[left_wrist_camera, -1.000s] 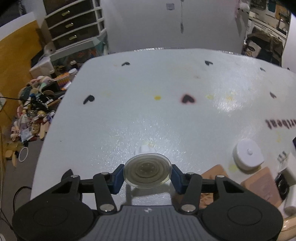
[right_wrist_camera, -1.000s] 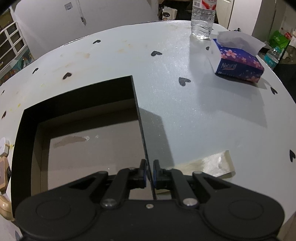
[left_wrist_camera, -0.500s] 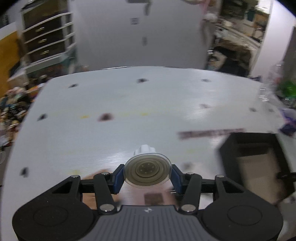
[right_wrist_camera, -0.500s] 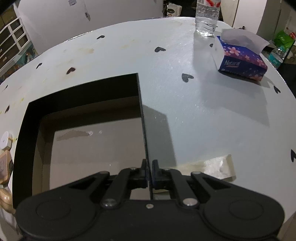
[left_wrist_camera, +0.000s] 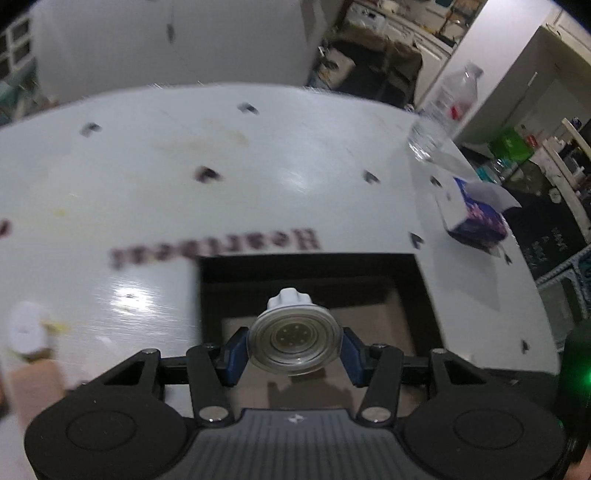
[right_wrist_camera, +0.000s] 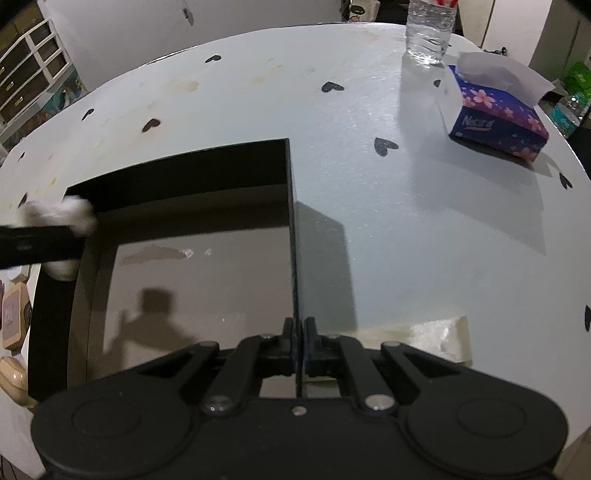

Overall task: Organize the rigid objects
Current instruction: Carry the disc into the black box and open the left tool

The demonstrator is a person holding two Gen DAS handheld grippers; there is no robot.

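My left gripper (left_wrist_camera: pixel 293 349) is shut on a clear round suction cup with a white knob (left_wrist_camera: pixel 293 341) and holds it above the open black box (left_wrist_camera: pixel 306 266). My right gripper (right_wrist_camera: pixel 298 345) is shut on the box's thin right wall (right_wrist_camera: pixel 291 221). In the right wrist view the left gripper's black finger and the white knob (right_wrist_camera: pixel 70 214) reach in over the box's left rim. The box's brown floor (right_wrist_camera: pixel 192 280) is bare and carries the gripper's shadow.
A purple tissue box (right_wrist_camera: pixel 496 118) and a water bottle (right_wrist_camera: pixel 428 29) stand at the table's far right. A white round puck (left_wrist_camera: pixel 26 326) and tan flat objects (right_wrist_camera: pixel 14 317) lie left of the box. A strip of tape (right_wrist_camera: pixel 417 338) sits by my right gripper.
My left gripper has swung right with the suction cup, from over the bare table to over the box. My right gripper has kept its hold on the box wall.
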